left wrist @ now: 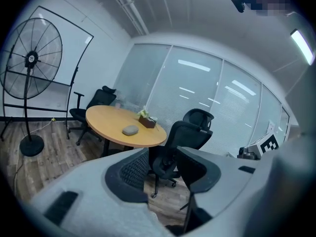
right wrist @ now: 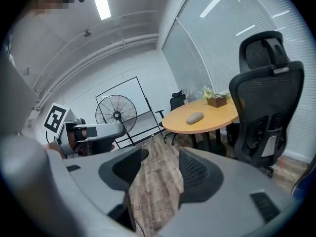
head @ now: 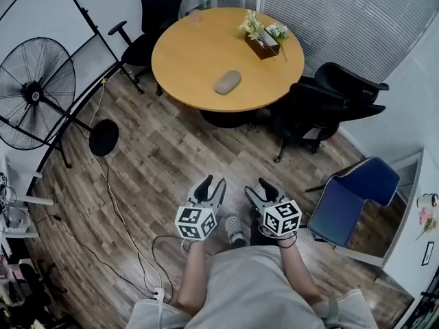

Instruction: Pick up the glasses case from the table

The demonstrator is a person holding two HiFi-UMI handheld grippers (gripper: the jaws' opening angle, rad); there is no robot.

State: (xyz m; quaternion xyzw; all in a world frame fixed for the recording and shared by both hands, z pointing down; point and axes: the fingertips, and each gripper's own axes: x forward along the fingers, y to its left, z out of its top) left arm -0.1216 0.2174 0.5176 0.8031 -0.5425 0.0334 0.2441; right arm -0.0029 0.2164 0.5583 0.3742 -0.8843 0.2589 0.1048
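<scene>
A grey oval glasses case [head: 228, 82] lies near the front edge of a round wooden table [head: 192, 60]. It also shows far off as a small grey case [left wrist: 130, 130] in the left gripper view and as the same case [right wrist: 194, 117] in the right gripper view. Both grippers hang close to the person's body, well short of the table. My left gripper [head: 210, 186] stands open with nothing between its jaws. To its right, my right gripper [head: 256, 188] is open and empty too.
A wooden box of flowers [head: 262, 38] sits on the table's far right. Black office chairs [head: 322, 105] stand right of the table, another [head: 154, 19] at its far left. A blue chair [head: 353, 197] is at right, a standing fan [head: 38, 91] at left. Cables [head: 120, 218] cross the wood floor.
</scene>
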